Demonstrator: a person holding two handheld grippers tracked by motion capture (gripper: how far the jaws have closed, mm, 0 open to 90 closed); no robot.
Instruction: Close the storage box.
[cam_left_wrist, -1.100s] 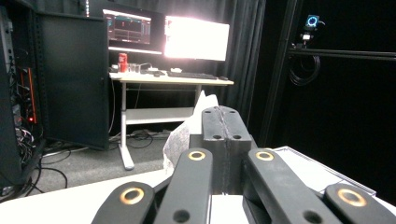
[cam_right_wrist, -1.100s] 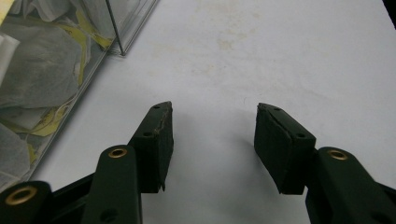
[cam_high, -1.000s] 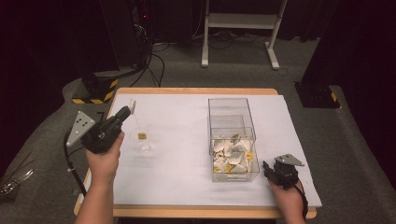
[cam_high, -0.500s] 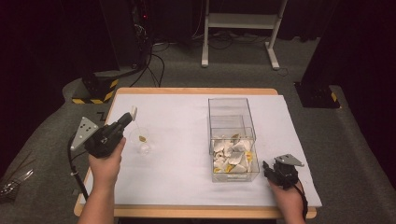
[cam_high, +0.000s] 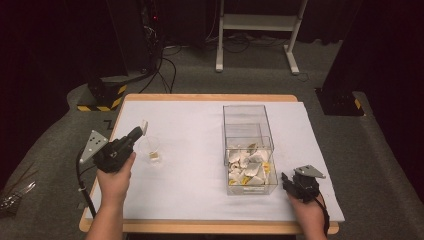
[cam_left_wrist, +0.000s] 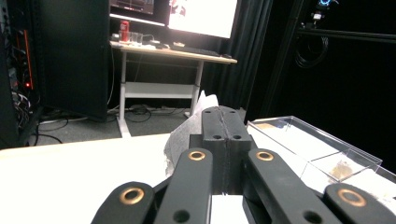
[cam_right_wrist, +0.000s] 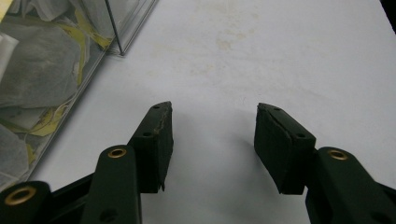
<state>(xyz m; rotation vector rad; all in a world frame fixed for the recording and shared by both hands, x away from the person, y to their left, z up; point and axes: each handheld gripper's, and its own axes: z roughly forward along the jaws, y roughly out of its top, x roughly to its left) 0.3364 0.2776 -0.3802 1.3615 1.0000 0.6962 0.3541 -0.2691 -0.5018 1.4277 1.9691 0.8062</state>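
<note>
**Left hand-held gripper: tea bag in transit**

Left hand-held gripper (cam_high: 138, 131) clamped on a tea bag (cam_left_wrist: 189, 130), above the counter (cam_high: 190, 135). Item: light, soft, tearable paper; tag (cam_high: 155, 157) dangles on string. Hold by the upper edge. Right hand-held gripper (cam_right_wrist: 212, 126): jaws apart, empty, beside the clear bin (cam_high: 245, 120).

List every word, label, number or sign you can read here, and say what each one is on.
None can be read.
Yellow tags on the tea bags in the clear box: print too small.
Bright monitor on the far desk: washed out.
Red can on that desk: label blurred.
Dark mark on the floor by the table's left corner: unclear.
</note>
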